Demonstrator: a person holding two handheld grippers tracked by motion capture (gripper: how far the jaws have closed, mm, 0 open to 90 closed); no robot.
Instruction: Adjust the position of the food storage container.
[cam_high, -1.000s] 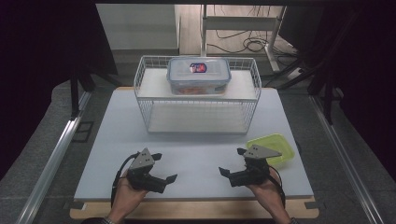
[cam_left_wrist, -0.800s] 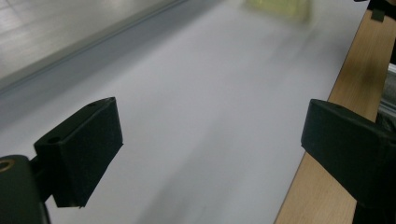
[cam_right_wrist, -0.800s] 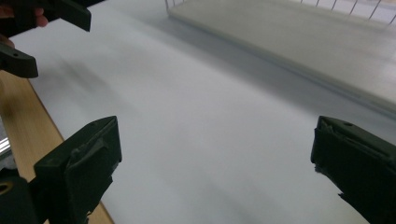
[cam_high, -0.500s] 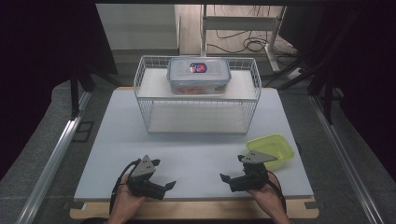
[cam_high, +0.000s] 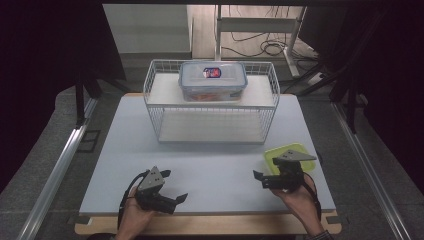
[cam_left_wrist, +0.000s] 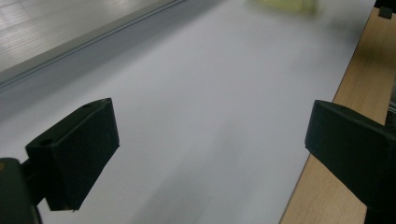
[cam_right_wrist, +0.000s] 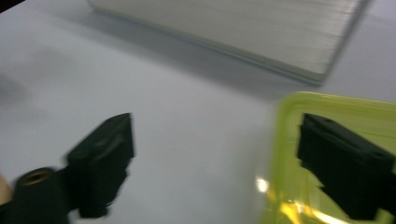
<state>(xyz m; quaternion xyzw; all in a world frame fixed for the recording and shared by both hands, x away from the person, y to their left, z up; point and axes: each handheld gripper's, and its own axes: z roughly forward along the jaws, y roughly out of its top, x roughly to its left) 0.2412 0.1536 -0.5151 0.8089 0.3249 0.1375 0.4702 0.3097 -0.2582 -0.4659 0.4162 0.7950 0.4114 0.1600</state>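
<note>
Your right gripper (cam_high: 261, 180) sits just beside the yellow-green container (cam_high: 290, 152), on its near-left side as the high view has it, with the grey plate on the gripper's top overlapping the container's near edge. In the right gripper view (cam_right_wrist: 212, 154) the jaws stand well apart but have just been closing a little; nothing is pressed between them. One jaw hangs over bare table, the other over the container (cam_right_wrist: 336, 116), whose rim runs up between the two. Whether that jaw touches the container I cannot tell, as the picture is blurred.

The yellow-green container lies flat on the white table top (cam_high: 210, 160), near the table's right front part and in front of the right end of the wire basket (cam_high: 210, 112). The two stand apart. In the basket rests a clear lidded box (cam_high: 213, 80) with blue clasps.

Your left gripper (cam_high: 172, 187) is well to the left of the yellow-green container, close to the table's front edge. In the left gripper view (cam_left_wrist: 210, 135) its jaws are spread wide with only bare table top (cam_left_wrist: 196, 93) between them, and the wooden edge strip (cam_left_wrist: 359, 84) runs under one jaw. The yellow-green container (cam_left_wrist: 285, 4) shows as a blur far off at the top.
</note>
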